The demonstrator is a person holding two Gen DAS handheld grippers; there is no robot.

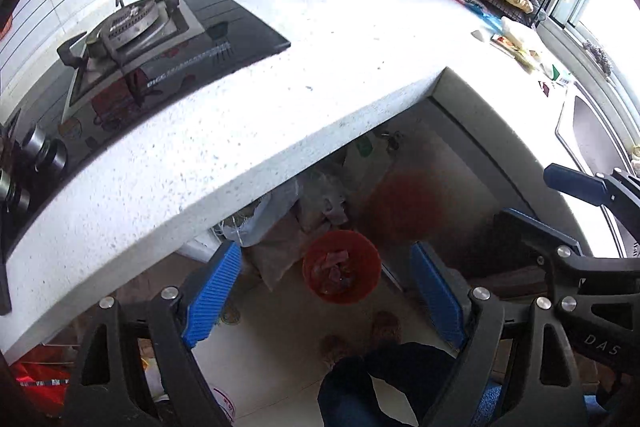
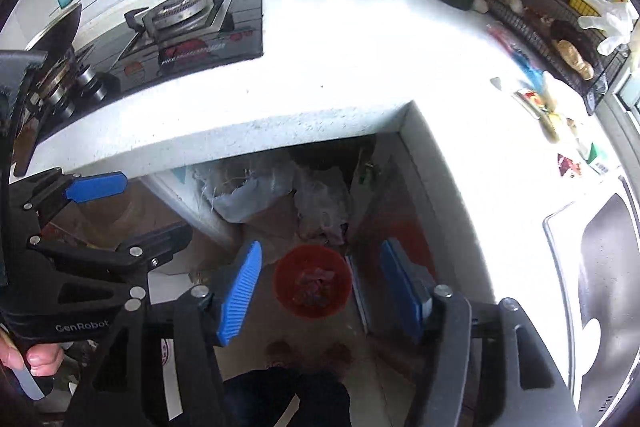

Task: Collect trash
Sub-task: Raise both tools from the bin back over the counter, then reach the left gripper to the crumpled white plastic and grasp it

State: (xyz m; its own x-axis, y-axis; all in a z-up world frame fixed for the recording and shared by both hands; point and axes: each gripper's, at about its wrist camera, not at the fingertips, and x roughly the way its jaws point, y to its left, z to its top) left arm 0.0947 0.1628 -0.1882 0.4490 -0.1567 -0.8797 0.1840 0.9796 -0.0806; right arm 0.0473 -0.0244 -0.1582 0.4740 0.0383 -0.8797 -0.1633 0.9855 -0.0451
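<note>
Both grippers hang above the floor with nothing between their blue pads: the left gripper has its jaws wide apart, and the right gripper also stands parted and empty. Straight below and between each pair of fingers sits a red bin on the floor, scraps of trash inside it. Ahead of both grippers, beyond the bin, runs the white counter, with more wrappers lying on it off to the right.

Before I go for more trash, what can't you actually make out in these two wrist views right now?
- Contents of the red bin: blurred pinkish scraps in both views, unidentifiable.
- Bags under the counter: dark and shadowed by the countertop.
- Wrappers by the sink: washed out by window glare.
- Sink: cut off by the right wrist's edge.
</note>
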